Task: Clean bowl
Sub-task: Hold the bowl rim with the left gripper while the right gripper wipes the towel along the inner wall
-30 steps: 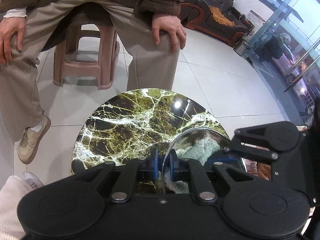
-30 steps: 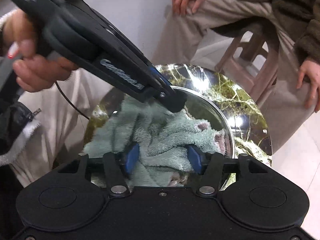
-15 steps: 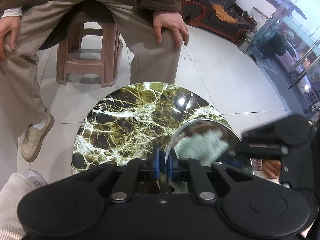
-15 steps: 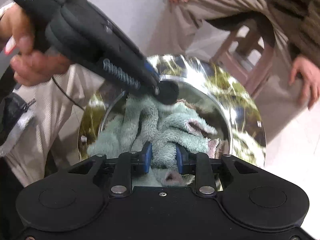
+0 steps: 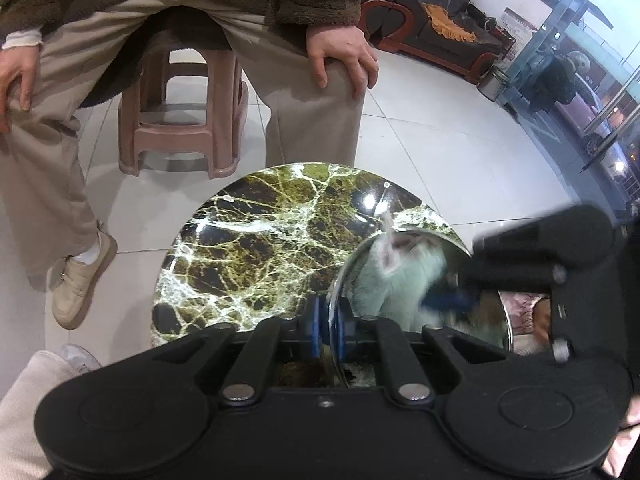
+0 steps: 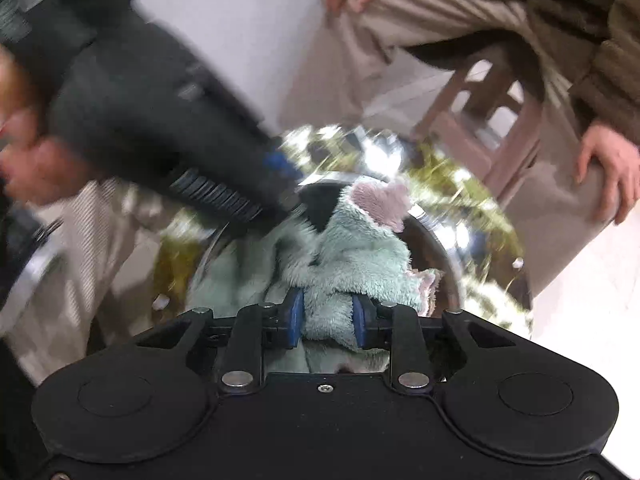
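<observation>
Where the left wrist camera looked down, a round green marble table top [image 5: 256, 248] veined in white stood on a pale tiled floor [image 5: 432, 128], with a pink plastic stool [image 5: 180, 128] behind it and a seated person [image 5: 200, 32] in beige trousers and a brown fleece jacket resting a hand on each knee. A dark sofa with a red wooden frame [image 5: 432, 24] lined the far wall beside glass doors [image 5: 592, 64]. The steel bowl [image 5: 360, 264] sat on the near right part of the table, polished like a mirror, and the left gripper [image 5: 328, 330] was pinched tight on its thin rim, one blue pad on each side. A mint-green towel [image 5: 400, 276] lay inside the bowl, with the right gripper [image 5: 452, 300] reaching into it from the right, blurred. In the right wrist view, much smeared by motion, the same table [image 6: 472, 184] and stool [image 6: 480, 120] showed beyond the bowl [image 6: 436, 248], whose bright wall reflected the room. The towel [image 6: 360, 256], fluffy mint with a pink underside turned up at one corner, filled the bowl, and the right gripper [image 6: 327, 316] had a fold of it squeezed between its blue pads, the jaws only partly apart around the cloth. The left gripper [image 6: 280, 184] came in from the upper left onto the rim, held by a hand [image 6: 36, 160].
</observation>
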`<state>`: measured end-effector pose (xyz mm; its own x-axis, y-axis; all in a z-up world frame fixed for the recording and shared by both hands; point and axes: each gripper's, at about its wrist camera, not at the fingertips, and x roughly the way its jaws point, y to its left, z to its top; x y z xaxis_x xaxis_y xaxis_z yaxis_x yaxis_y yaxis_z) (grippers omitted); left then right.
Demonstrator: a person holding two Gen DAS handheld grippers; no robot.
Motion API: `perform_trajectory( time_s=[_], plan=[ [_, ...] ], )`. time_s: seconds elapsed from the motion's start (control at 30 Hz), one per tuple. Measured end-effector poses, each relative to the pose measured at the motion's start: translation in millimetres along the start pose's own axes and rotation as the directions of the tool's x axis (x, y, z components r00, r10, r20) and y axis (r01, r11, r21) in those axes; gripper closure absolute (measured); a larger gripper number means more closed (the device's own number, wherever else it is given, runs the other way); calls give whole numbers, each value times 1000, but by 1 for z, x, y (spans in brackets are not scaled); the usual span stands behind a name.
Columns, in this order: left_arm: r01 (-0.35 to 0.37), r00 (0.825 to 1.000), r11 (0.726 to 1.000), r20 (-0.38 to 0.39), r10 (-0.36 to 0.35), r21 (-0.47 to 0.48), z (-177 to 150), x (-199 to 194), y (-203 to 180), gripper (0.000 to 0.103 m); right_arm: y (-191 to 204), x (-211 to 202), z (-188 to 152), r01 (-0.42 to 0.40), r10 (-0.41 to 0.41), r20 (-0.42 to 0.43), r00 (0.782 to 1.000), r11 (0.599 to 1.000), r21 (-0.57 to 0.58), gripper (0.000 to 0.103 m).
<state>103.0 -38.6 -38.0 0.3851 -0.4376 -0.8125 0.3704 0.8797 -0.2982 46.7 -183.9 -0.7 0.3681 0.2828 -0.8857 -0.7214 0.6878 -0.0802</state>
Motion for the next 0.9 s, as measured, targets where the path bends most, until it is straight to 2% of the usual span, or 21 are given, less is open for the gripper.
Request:
perform_trajectory(
  time_s=[0.07,0.2,0.33,0.43,0.5,0.57,0.73,0.8,0.9],
  plan=[
    [-3,1000,1000,-1,3,-5,-1,0,1,94,-4,-2,-3,32,-32,-10,999,999,2,79],
    [0,1000,1000,1,0,-1,-2,1,-2,95,5,-3,-14,-37,37,-63,997,999,-5,78],
    [-13,1000,1000,0,13,19,-4,0,-6,95,13,1,-5,-68,68,-27,997,998,-16,78],
    [-25,1000,999,-5,26,27,-6,-1,-5,95,6,5,2,-42,42,1,999,999,5,78],
    [-31,1000,999,-4,31,35,-8,-2,-7,94,-1,4,1,25,-25,-1,1000,1000,-10,80],
    [-40,999,998,3,40,45,-10,-2,-11,94,0,-2,-5,32,-32,-25,999,999,-19,80],
    [-38,999,998,3,38,57,-15,-2,-13,94,15,-7,-16,-51,48,-46,998,998,-46,78],
    [-47,999,996,2,47,70,-18,-3,-15,94,22,-6,-10,-46,45,-13,999,997,-65,78],
    [-47,999,997,-4,48,67,-20,-5,-13,93,15,-3,-1,13,-12,16,1000,998,-55,78]
  ],
)
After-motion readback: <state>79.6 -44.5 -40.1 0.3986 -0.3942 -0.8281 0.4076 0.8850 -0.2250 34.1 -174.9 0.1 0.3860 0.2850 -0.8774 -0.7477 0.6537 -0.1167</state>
